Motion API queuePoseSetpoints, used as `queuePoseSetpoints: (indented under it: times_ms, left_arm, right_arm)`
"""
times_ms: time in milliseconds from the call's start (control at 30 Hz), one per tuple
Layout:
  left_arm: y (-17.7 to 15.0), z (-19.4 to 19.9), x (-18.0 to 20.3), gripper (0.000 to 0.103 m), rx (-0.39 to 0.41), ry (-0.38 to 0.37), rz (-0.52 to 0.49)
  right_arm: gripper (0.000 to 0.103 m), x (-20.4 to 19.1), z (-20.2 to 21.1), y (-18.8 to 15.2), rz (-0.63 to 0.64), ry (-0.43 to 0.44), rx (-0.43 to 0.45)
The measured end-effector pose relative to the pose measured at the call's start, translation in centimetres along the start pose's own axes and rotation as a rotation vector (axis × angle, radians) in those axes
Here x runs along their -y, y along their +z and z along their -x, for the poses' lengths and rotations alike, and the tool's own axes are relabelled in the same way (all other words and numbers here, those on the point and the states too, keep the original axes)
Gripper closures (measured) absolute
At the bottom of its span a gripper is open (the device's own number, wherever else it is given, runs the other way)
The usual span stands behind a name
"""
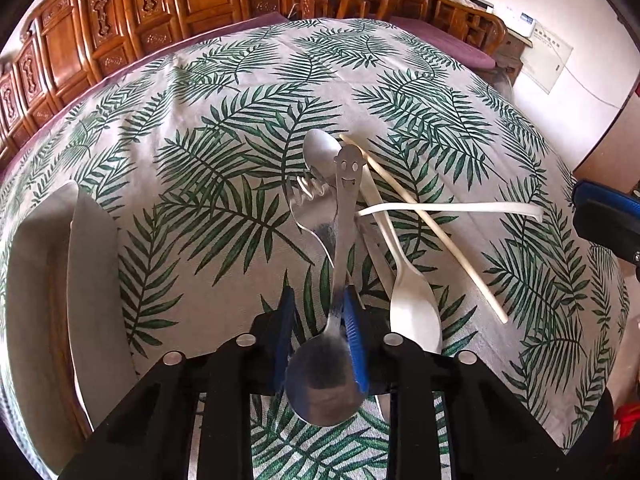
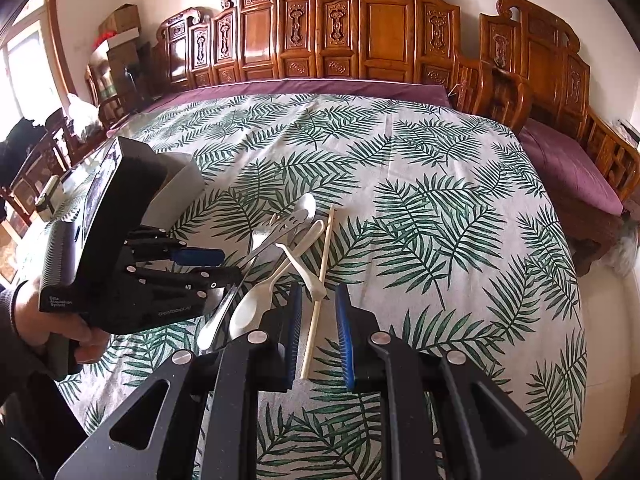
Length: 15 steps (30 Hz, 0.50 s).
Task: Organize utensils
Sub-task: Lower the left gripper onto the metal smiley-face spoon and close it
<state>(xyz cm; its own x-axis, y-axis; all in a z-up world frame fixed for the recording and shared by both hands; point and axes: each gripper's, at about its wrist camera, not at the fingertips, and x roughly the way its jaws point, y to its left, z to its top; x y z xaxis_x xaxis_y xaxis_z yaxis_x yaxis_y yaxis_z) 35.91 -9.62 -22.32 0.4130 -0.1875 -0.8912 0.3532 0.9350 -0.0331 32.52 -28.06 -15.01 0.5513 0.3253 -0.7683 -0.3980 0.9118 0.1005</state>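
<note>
Gripping a smiley spoon out of the utensil pile on the leaf-print cloth.

The left gripper has its blue pads closed on the edges of the spoon's bowl, near the neck, while the handle with the cut-out face points away over the pile. Under that handle lie a fork and a second metal spoon. Just to its right are a white spoon, a thin white handle lying crosswise, and a chopstick slanting across both. The right gripper hangs over the chopstick's near end with its jaws apart, the stick between them and untouched. A hand grips the left tool. A white container sits at the cloth's left edge. A carved wooden bench stands behind the table.
</note>
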Motion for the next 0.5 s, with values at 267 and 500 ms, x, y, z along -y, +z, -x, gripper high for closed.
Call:
queuePoseSetpoints:
  times_ms: [267,500]
  left_arm:
    - [0.74,-0.35,-0.19,0.095,-0.001,-0.013,0.027]
    - [0.68,-0.37,-0.69,0.095,-0.003,0.015,0.040]
  right_arm:
    - [0.084,-0.12,-0.25,-0.09,0.007,-0.001,-0.008]
    - [0.084,-0.11,-0.34,-0.29,0.003,0.000,-0.009]
